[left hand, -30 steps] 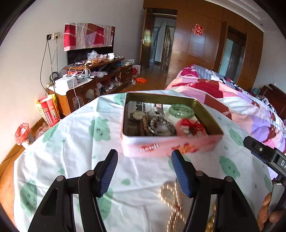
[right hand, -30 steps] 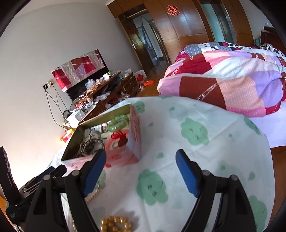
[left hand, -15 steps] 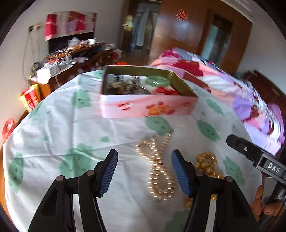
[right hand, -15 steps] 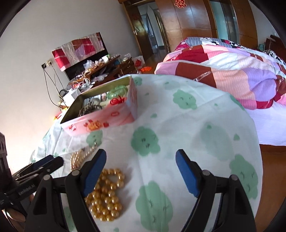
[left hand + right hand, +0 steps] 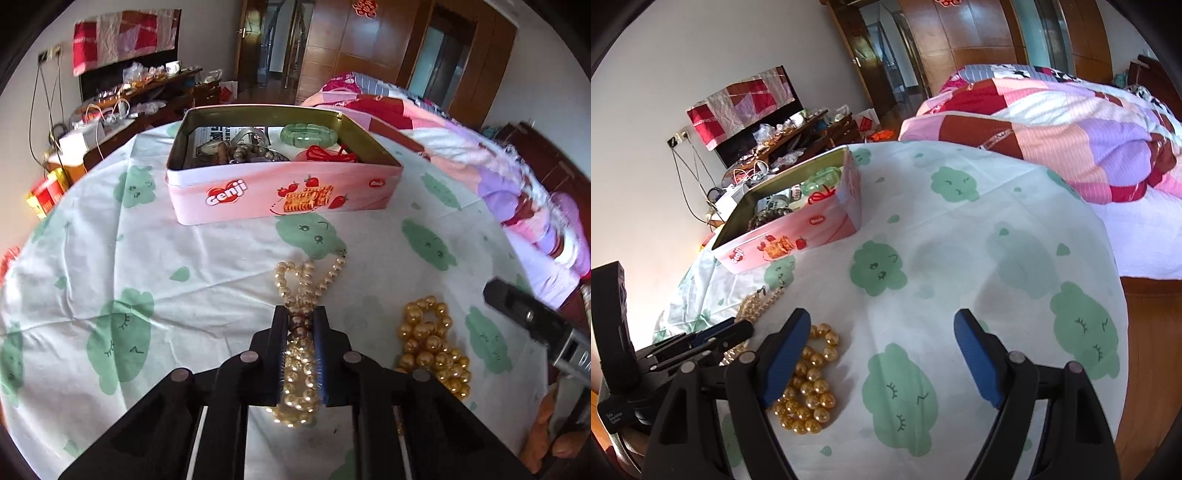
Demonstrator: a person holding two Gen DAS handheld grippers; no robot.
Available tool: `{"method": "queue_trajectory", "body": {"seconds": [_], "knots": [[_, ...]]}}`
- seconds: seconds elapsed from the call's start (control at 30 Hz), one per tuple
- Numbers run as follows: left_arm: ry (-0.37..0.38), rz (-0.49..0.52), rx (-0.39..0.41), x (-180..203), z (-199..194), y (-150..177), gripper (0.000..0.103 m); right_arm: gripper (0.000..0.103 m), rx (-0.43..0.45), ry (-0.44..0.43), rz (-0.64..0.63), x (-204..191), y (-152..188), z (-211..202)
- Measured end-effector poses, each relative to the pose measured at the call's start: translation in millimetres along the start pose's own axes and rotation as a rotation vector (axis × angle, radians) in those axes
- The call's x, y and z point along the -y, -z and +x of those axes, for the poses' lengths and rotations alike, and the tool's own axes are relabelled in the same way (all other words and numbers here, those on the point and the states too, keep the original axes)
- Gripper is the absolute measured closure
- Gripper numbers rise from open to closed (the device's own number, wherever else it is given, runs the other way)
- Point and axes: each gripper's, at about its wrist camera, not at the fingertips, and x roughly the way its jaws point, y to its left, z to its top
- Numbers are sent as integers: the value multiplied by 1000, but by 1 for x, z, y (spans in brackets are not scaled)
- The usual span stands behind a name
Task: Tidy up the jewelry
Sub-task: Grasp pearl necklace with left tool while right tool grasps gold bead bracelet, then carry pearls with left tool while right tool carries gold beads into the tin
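A pale pearl necklace (image 5: 308, 280) lies on the table in front of a pink open tin (image 5: 280, 195) that holds a green bangle (image 5: 308, 133), a red cord and other jewelry. My left gripper (image 5: 301, 325) is shut on the pearl necklace at table level; it also shows in the right wrist view (image 5: 738, 328). A gold bead necklace (image 5: 432, 350) lies bunched to its right, also in the right wrist view (image 5: 809, 384). My right gripper (image 5: 881, 332) is open and empty just right of the gold beads. The tin shows there too (image 5: 798, 236).
The round table has a white cloth with green cloud prints (image 5: 960, 240). A bed with a patchwork quilt (image 5: 1052, 129) stands to the right. A cluttered low cabinet (image 5: 129, 96) stands at the back left by the wall.
My left gripper moved down over the pearl necklace and shut on it. My right gripper lowered slightly toward the table beside the gold beads and stayed open.
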Motion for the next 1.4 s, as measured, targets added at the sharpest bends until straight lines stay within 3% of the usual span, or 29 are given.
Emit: {"method": "queue_trajectory", "body": {"seconds": [0.27,0.4,0.5,0.57,0.63,0.7,0.8,0.93,1.1,1.4], "knots": [[-32,-94,189,-17,-45,9,98,20,-67,-65,-115,-28,15,1],[-28,-117,211,-24,-52,11,98,24,-152,-104,-208,-56,23,20],[-29,-127,212,-27,-53,11,98,25,-180,-63,-300,-74,27,28],[-27,-126,209,-26,-51,11,98,33,-190,-43,-366,-85,31,31],[-23,-124,207,-26,-51,12,97,63,-184,-35,-386,-87,31,31],[-20,-128,206,-27,-50,12,97,73,-191,-64,-380,-81,28,30],[-16,-140,208,-29,-51,13,98,76,-191,-85,-349,-73,26,30],[-10,-145,215,-30,-51,13,98,78,-152,-186,-235,-62,20,23],[8,-145,233,-28,-55,14,98,78,-20,-261,-165,-56,5,-3],[55,-122,308,-17,-71,4,98,78,76,-264,-123,-54,-20,-18]]}}
